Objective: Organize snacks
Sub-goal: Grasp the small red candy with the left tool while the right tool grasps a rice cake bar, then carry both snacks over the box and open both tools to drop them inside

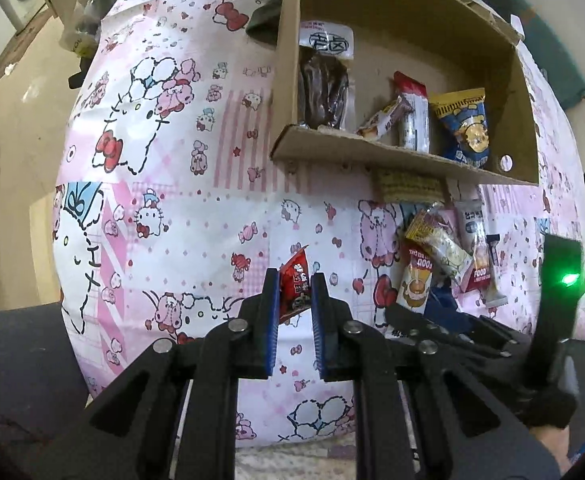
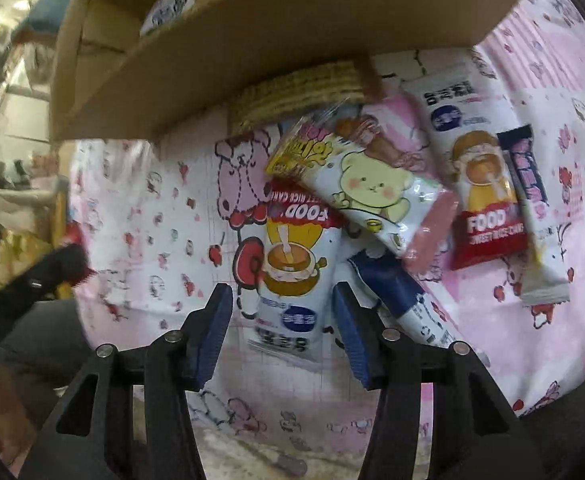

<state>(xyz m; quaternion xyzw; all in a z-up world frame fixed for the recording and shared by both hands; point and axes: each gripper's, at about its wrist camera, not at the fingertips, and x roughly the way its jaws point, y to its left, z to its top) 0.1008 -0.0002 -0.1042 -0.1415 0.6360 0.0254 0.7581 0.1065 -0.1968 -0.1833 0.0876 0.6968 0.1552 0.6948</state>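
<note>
Leftmost, the left gripper (image 1: 295,280) is clamped on a small red snack packet (image 1: 294,286), which stands upright between the blue pads above the pink cartoon-print cloth (image 1: 172,160). Further right in the left wrist view, a cardboard box (image 1: 526,112) sits on the cloth with its open side toward the camera. Inside it, from left to right, lie a dark snack in a clear bag (image 1: 324,88), a small brown-and-white bar (image 1: 384,118), a red-topped silver stick pack (image 1: 412,116) and a blue-and-yellow bag (image 1: 466,128). Just below the box's front flap lies a pale wafer block (image 1: 406,190), partly tucked under the cardboard. To the right of that, a loose pile of packets rests on the cloth.

Seen from the right wrist view, the right gripper (image 2: 282,300) has its jaws apart, straddling the lower end of a white rice-cake packet (image 2: 292,264) without visibly touching it. Overlapping that packet's upper part is a white packet with a yellow bear (image 2: 372,192). A dark blue packet (image 2: 392,284) lies just beside the right finger. Farther right lie a second rice-cake packet (image 2: 476,184) and, overlapping its right edge, a narrow stick pack (image 2: 532,220).
</note>
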